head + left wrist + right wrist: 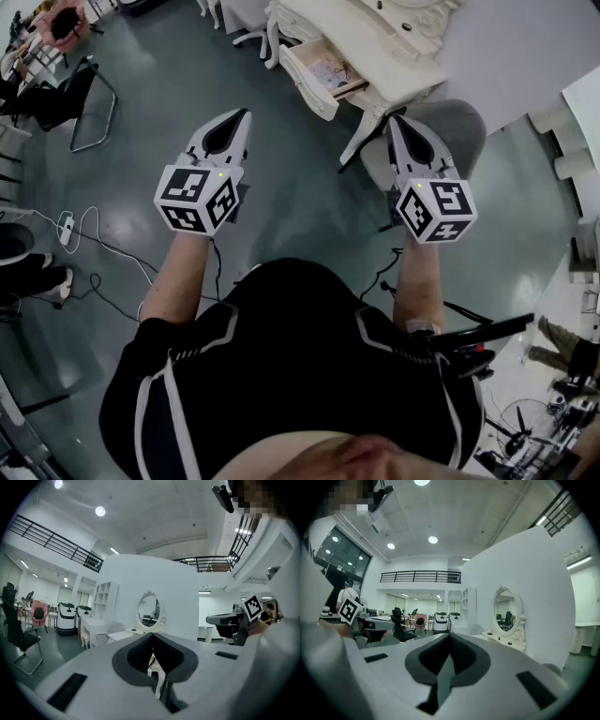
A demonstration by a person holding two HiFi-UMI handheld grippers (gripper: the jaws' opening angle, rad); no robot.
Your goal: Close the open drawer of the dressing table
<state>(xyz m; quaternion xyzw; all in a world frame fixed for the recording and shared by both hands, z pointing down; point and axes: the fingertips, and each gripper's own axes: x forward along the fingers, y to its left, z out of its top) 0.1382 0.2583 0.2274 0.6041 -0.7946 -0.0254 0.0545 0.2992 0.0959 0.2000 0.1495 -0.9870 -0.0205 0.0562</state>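
The left gripper (245, 113) has its jaws pressed tip to tip, with nothing between them. Ahead of both grippers, and nearer the right one, the open drawer (317, 77) sticks out of the cream dressing table (375, 33). It is drawn back and leftward toward the grippers, its long front panel lying crosswise to them. Something flat and pale lies inside, too small to identify. The right gripper (395, 119) is likewise closed and empty. Just beyond its tips stands a grey stool (459, 127), partly covered by the gripper. The picture's top edge cuts off the far part of the tabletop.
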